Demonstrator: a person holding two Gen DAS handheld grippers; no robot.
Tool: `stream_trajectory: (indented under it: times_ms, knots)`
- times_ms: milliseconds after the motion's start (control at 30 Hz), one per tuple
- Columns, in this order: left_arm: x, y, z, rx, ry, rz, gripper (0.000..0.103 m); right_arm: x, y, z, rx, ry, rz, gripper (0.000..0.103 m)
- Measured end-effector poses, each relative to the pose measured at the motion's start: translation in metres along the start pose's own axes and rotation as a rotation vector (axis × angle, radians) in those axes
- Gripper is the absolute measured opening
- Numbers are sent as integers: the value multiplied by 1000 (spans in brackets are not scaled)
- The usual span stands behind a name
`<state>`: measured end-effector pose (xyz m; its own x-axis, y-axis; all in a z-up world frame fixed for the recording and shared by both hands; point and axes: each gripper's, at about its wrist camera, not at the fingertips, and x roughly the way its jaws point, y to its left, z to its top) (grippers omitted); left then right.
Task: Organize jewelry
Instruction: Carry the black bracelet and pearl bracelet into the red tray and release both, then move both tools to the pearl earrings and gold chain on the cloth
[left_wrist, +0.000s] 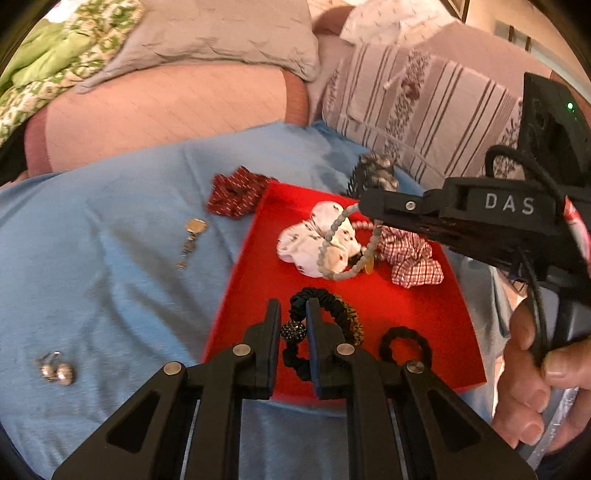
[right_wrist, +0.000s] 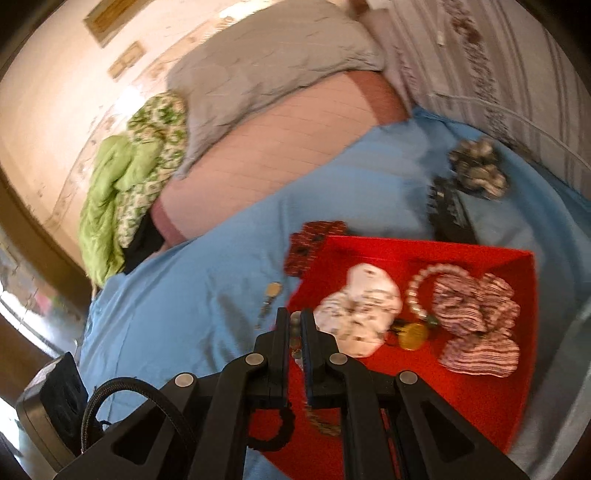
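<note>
A red tray (left_wrist: 399, 317) lies on the blue sheet; it also shows in the right wrist view (right_wrist: 491, 369). In it are a white scrunchie (left_wrist: 314, 240), a red-checked scrunchie (left_wrist: 410, 254), a small black hair tie (left_wrist: 406, 345) and a black scrunchie with a beaded ball (left_wrist: 325, 325). My left gripper (left_wrist: 293, 314) is over that black scrunchie, jaws a little apart around its band. My right gripper (left_wrist: 364, 205) is shut on a grey bead bracelet (left_wrist: 332, 251) that hangs above the white scrunchie; the beads show between its fingers (right_wrist: 295, 325).
On the sheet left of the tray lie a dark red scrunchie (left_wrist: 236, 194), a gold earring (left_wrist: 192, 236) and a pair of silver ball earrings (left_wrist: 57, 369). A grey scrunchie (right_wrist: 476, 170) and black hair claw (right_wrist: 448, 210) lie behind the tray. Pillows are beyond.
</note>
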<state>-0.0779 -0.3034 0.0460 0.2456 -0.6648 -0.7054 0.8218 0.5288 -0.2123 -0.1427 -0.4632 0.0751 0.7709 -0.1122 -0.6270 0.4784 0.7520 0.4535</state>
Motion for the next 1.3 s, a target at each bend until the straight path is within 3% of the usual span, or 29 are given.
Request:
stream_trajectory:
  times_ms: [233,500,567,633,867,1067,1200,1300]
  knots:
    - [20,-2,-4,5,44,34,13,8,-38,1,104,68,-93,7]
    - [18,-2,-5,12,47,43,13,2,-43,4,99,32,-195,9]
    - [16,-2,-4,15,41,41,17,0,-40,5,92,17,-183,9]
    - [10,-2,-2,15,23,45,34,-2,-33,5,75,2,-187,10]
    - [-17,7,1,22,-19,73,34,-2,-3,5,7,-48,-132,10]
    - [-54,53,-3,1,-31,126,34,11,31,-3,-60,-32,-77,10]
    - [-76,110,-20,-37,-1,211,34,20,52,-11,-103,-11,-45,10]
    - [-87,162,-39,-134,18,253,34,25,67,-17,-141,2,-25,10]
